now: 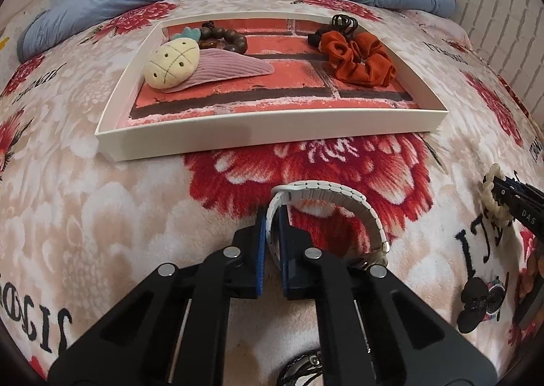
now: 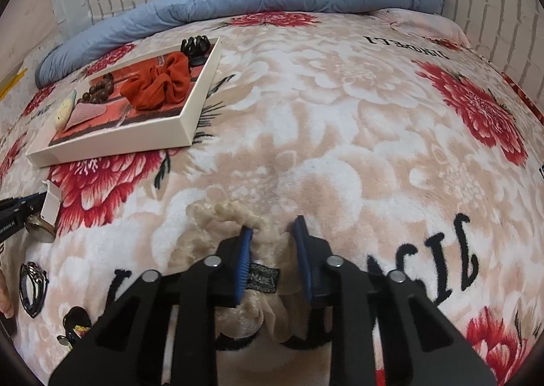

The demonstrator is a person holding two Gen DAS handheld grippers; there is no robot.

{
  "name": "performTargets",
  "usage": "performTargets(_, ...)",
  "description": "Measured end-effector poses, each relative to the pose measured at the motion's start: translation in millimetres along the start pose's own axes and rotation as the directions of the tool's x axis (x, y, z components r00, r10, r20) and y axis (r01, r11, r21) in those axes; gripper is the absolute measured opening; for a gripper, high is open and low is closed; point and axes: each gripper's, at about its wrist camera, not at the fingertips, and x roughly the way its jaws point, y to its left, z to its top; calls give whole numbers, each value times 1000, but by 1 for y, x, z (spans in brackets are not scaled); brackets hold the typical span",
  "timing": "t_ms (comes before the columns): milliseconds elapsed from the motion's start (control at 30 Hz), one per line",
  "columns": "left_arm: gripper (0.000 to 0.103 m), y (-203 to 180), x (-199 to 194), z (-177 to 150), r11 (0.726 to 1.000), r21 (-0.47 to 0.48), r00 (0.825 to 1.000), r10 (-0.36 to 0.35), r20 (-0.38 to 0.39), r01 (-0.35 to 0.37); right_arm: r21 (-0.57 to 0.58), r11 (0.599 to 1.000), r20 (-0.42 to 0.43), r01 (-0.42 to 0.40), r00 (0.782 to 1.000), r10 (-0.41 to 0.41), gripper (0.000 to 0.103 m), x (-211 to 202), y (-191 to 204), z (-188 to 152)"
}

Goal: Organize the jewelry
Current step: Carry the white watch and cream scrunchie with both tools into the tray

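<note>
The white watch [image 1: 326, 195] is pinched by its thin strap in the left gripper [image 1: 272, 216] and the cream scrunchie [image 2: 238, 216] is squeezed in the right gripper [image 2: 273, 228], so either could be dropped before the tray [image 1: 272, 134] is reached.

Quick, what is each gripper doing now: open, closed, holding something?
Left gripper: closed on the white watch band.
Right gripper: closed around the cream scrunchie.

The watch [image 1: 326, 202] face hides behind the left gripper [image 1: 272, 243], a dark coiled band [image 1: 299, 369] is cut by the left view's bottom edge, and the cream scrunchie [image 2: 238, 287] lies partly under the right gripper [image 2: 273, 243].
</note>
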Motion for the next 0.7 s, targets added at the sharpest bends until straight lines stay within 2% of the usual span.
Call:
performTargets(367,4,1,-20,-2,1000,-2,999,-10,45,10,0,1000,39,-20,999,20,22,-17,1,0)
performTargets(700,5,1,-49,1,999,7,989,-34,141,34,-4,999,113,-50,992,50,22,-46,9,16)
